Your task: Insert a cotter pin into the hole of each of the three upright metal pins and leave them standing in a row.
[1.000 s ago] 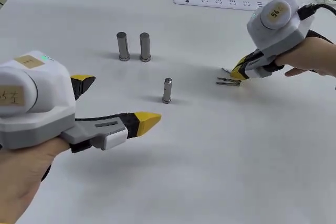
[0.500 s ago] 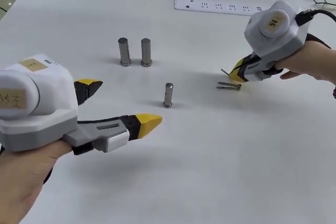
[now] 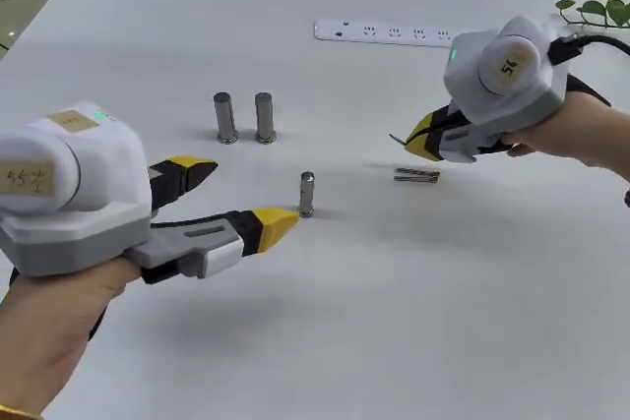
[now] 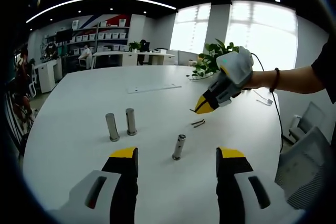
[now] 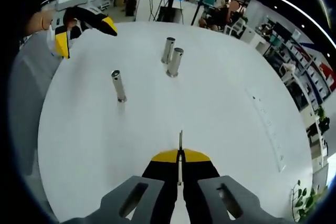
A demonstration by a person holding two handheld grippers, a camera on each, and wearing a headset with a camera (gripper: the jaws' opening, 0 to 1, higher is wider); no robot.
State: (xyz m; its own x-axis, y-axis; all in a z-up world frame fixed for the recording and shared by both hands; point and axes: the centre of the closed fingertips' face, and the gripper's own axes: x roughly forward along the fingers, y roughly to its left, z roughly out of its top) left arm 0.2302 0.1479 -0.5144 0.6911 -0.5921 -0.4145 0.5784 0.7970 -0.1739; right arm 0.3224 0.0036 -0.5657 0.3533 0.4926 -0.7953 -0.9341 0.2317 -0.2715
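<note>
Cotter pin (image 5: 180, 139) clamped in right gripper (image 5: 179, 157), first insertion apparently pending: it must next meet the hole of the lone metal pin (image 3: 307, 193); left gripper (image 3: 243, 194) gapes alongside

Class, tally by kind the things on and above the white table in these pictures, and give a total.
Upright metal pins: 3
Cotter pins: 3, with 1 in the right gripper and 2 loose, it seems
Grippers: 2, the left gripper and the right
Power strip: 1
Total: 9
</note>
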